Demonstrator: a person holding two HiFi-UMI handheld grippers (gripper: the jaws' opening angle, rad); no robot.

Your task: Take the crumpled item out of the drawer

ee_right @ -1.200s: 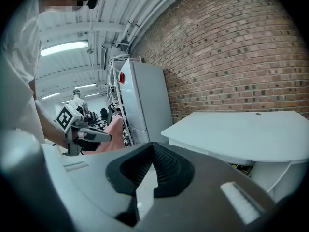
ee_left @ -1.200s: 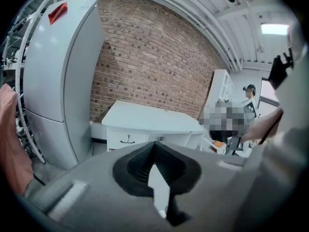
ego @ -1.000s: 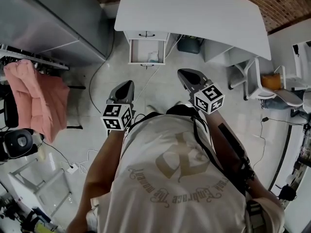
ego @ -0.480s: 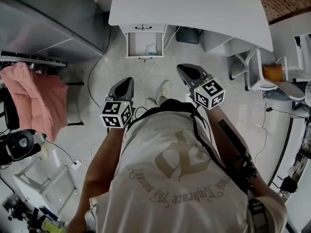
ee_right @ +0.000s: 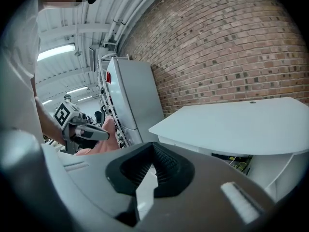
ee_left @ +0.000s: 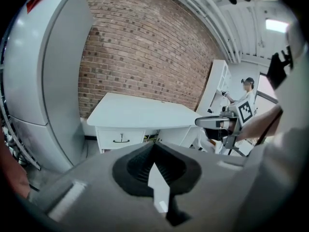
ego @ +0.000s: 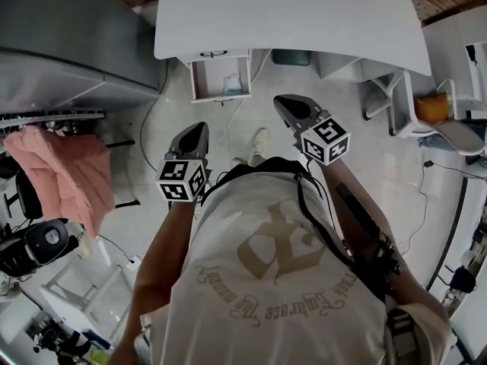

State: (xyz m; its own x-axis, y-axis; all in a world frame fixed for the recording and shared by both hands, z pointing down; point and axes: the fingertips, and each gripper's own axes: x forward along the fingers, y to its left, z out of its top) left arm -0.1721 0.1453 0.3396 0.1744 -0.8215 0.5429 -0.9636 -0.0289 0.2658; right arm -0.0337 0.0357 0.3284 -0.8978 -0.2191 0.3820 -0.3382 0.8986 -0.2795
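Crumpled item point(ego: 232, 84) sits in open drawer point(ego: 221, 97) under tabletop point(ego: 289, 14), well ahead. Left gripper point(ego: 196, 132), right gripper point(ego: 286, 106): jaws pressed together, empty. Risk: reaching in with jaws unopened shoves item deeper

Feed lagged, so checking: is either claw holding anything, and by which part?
Nothing. Left claw and right claw are shut, empty; the crumpled item lies in the open drawer.

Bright, even indoor light comes from ceiling strip lamps point(ee_right: 55, 52), leaving a soft sheen on the pale floor point(ego: 358, 150) and only faint shadow beneath the desk point(ego: 289, 14). Both gripper views bulge strongly and darken at the corners. Their nearest grey foreground is blurred, while the brick wall point(ee_left: 140, 57) stays sharp.
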